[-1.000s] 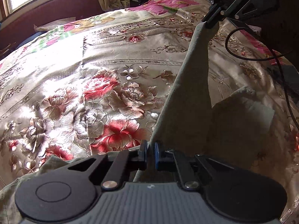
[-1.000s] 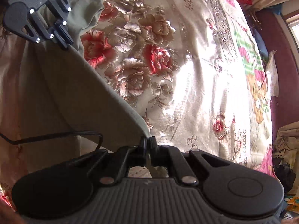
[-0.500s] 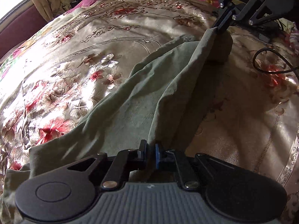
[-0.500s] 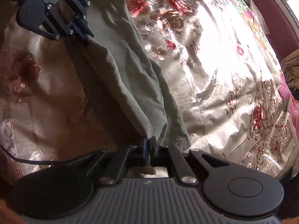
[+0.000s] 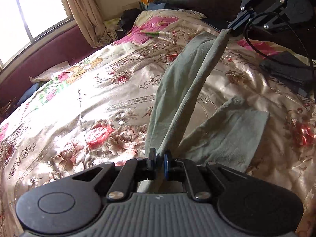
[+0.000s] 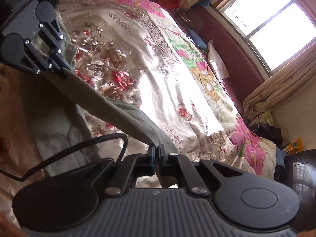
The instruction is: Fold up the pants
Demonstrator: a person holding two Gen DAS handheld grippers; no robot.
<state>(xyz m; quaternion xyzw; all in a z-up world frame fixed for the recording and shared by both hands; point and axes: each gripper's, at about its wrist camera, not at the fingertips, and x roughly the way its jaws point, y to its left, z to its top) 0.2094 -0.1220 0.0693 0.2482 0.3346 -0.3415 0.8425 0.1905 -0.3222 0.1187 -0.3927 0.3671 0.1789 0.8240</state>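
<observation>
The left gripper (image 5: 159,159) is clenched tight on one end of the green pants (image 5: 177,90). The right gripper (image 6: 157,153) is clenched tight on the other end. The pants hang in a long strip between the two grippers, up above the flowery bed cover (image 5: 94,106). One loose part of the pants lies on the bed.
</observation>
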